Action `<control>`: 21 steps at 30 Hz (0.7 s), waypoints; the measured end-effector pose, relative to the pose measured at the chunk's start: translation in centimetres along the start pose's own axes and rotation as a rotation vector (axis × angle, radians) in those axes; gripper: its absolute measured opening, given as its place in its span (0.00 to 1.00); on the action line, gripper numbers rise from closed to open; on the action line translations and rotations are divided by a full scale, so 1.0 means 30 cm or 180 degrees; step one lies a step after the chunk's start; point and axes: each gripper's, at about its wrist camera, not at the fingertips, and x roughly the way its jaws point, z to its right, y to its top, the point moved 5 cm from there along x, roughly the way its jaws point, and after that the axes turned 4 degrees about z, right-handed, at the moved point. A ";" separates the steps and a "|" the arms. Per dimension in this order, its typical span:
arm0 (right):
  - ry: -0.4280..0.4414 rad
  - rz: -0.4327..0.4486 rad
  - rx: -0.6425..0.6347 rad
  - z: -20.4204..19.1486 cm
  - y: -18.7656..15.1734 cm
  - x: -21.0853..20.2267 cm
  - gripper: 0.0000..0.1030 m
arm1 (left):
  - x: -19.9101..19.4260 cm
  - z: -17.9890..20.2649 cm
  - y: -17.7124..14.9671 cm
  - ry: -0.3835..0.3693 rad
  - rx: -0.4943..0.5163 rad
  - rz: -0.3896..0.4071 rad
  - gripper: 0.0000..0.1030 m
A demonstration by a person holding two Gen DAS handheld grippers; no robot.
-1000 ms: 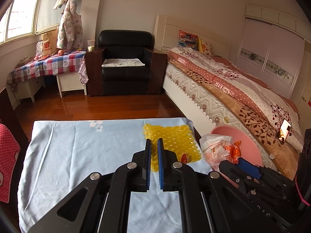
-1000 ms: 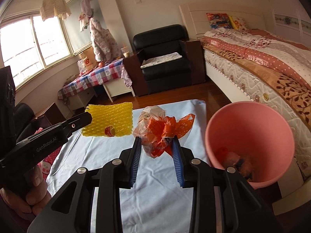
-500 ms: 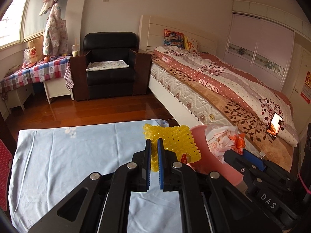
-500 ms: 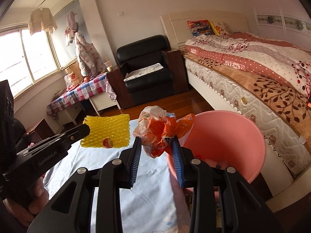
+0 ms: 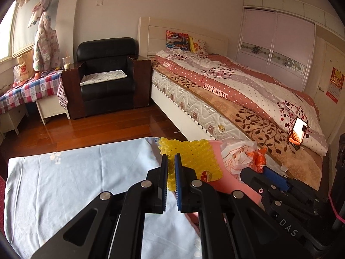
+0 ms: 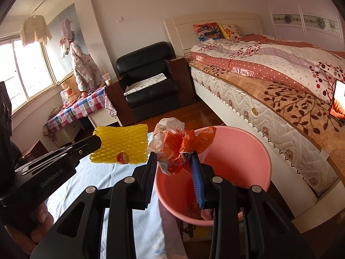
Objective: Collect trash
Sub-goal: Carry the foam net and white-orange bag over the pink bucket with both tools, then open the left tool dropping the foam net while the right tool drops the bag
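Now R hand-held gripper [image 6: 173, 161] grips crumpled bag [image 6: 172, 144] over pink bin [image 6: 248, 151].

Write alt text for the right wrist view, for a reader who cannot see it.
The right gripper holds a crumpled white and orange plastic bag above the round pink plastic basin beside the bed. To its left, the left gripper holds a yellow foam net sheet above the light blue cloth-covered table.

Black left gripper [image 5: 170, 161] & right gripper [image 6: 173, 161] w/ blue pads, silver screws, "GenRobot.AI" marking.
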 end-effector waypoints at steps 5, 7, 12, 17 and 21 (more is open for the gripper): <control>-0.0094 -0.0041 0.0040 0.063 -0.002 0.028 0.31 | 0.056 0.061 0.000 -0.0065 0.0049 -0.0046 0.05; -0.0128 -0.0067 0.0052 0.085 -0.005 0.046 0.31 | 0.082 0.083 -0.006 -0.0084 0.0075 -0.0074 0.05; -0.0195 -0.0167 0.0087 0.134 -0.021 0.099 0.31 | 0.144 0.133 -0.023 -0.0102 0.0146 -0.0149 0.05; -0.0257 -0.0266 0.0110 0.179 -0.042 0.148 0.31 | 0.203 0.161 -0.050 -0.0109 0.0202 -0.0224 0.05; -0.0298 -0.0351 0.0145 0.211 -0.067 0.180 0.31 | 0.257 0.182 -0.073 -0.0125 0.0232 -0.0306 0.05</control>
